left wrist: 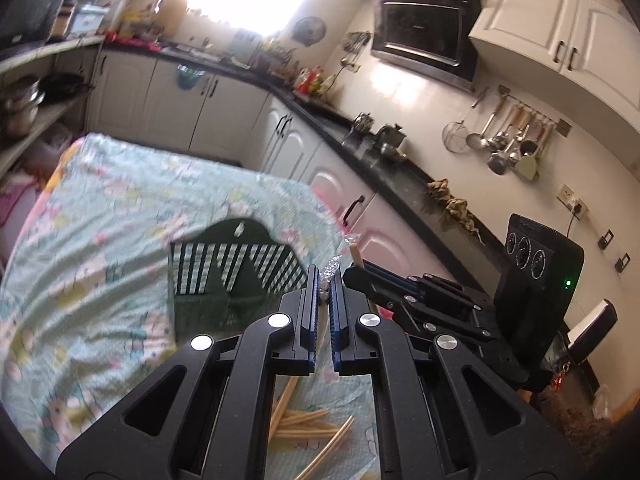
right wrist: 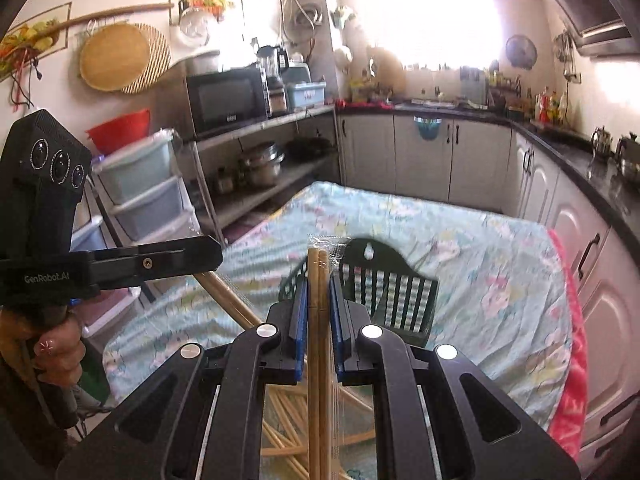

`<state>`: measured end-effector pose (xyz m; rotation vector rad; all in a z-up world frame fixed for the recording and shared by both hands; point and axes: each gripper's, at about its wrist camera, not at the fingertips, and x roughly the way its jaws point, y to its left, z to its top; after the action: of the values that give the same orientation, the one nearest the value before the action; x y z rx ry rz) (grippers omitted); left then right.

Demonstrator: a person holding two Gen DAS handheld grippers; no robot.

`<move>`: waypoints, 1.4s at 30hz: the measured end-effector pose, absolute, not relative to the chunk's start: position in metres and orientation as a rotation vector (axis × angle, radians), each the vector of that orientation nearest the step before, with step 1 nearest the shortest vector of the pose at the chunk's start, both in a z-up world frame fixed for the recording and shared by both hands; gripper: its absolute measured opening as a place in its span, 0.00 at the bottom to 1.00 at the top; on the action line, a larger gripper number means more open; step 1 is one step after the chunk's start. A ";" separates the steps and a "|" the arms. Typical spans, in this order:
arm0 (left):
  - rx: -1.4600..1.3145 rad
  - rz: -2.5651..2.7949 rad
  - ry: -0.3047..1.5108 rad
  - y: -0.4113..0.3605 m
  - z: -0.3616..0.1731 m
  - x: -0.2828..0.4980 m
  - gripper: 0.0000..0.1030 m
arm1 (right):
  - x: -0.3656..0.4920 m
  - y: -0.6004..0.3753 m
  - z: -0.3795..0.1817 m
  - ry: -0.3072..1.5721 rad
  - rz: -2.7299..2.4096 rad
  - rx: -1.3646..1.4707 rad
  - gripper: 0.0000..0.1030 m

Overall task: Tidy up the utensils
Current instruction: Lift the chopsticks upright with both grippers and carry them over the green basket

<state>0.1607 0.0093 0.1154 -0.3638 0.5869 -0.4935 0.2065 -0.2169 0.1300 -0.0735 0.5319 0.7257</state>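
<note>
"GenRobot.AI" on left gripper body

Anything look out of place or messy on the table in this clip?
Yes: loose chopsticks lie scattered and crisscrossed on the floral cloth rather than in the green basket. Both grippers, left and right, clamp plastic-wrapped chopsticks.

Blown-out window glare — soft (fisheye-bent) edges

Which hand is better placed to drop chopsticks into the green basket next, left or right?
Right, probably. The right tongs are shut on a wrapped pair of chopsticks pointing toward the green basket. The left tongs seem to pinch only a plastic wrapper.
</note>
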 end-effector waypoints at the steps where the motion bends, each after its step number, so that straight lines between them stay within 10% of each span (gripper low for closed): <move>1: -0.355 -0.501 0.574 0.008 0.124 0.161 0.02 | 0.207 -0.217 0.134 0.522 0.723 -0.071 0.10; 19: -0.274 -0.402 0.430 0.037 0.214 0.186 0.02 | 0.241 -0.246 0.213 0.205 0.640 0.038 0.10; 42: -0.206 -0.229 0.583 0.060 0.138 0.228 0.02 | 0.320 -0.212 0.134 0.013 0.561 0.095 0.11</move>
<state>0.2282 0.0595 0.1378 -0.2058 0.5827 -0.2287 0.3198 -0.2119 0.1344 0.0949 0.0130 0.5609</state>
